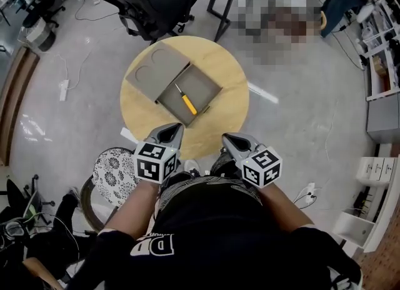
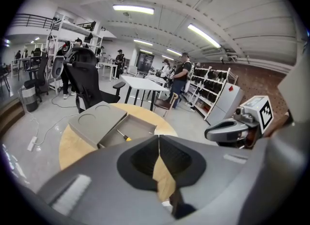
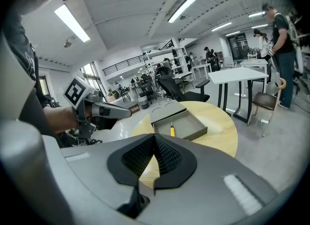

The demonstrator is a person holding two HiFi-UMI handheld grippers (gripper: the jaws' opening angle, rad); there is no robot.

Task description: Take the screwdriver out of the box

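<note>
The round worktop was pale wood with a smooth, matt finish. The box and its lid looked like dull grey board or plastic, matt throughout. The screwdriver had a shiny yellow plastic handle and a thin metal shaft. The left claw and right claw wore smooth grey plastic shells with black ribbed pads. The floor was glossy polished grey.

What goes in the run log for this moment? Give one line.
left gripper: shut, empty | right gripper: shut, empty | screwdriver: in open box, untouched | box: on table
</note>
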